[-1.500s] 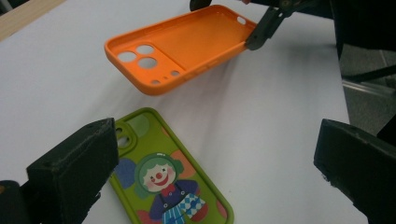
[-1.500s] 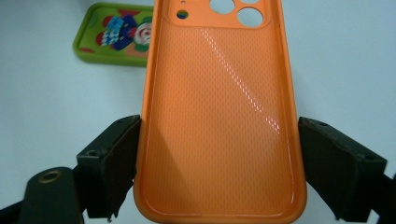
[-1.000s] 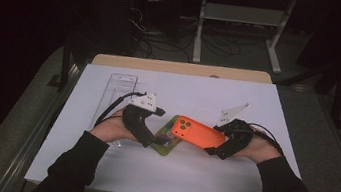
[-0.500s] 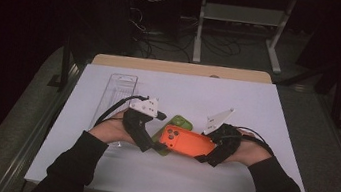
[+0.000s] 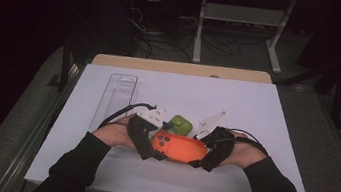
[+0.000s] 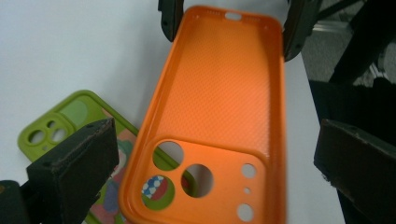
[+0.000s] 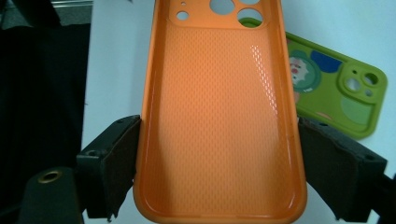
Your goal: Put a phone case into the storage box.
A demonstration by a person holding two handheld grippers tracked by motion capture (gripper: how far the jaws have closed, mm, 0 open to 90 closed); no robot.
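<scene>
1. An orange phone case (image 5: 179,147) sits low in the centre of the high view, held above the white table sheet (image 5: 256,118) between the two grippers.
2. The right gripper (image 7: 219,163) has its two black pads pressed against the long edges of the orange phone case, at the plain end away from the camera cut-outs; its jaws are clamped on it.
3. The left gripper (image 6: 215,168) has its jaws spread apart either side of the cut-out end, with a clear gap to each pad.
4. A green phone case (image 7: 338,95) lies on the sheet, partly under the orange one.
5. A clear plastic tray (image 5: 117,96) rests upper left of the hands.
</scene>
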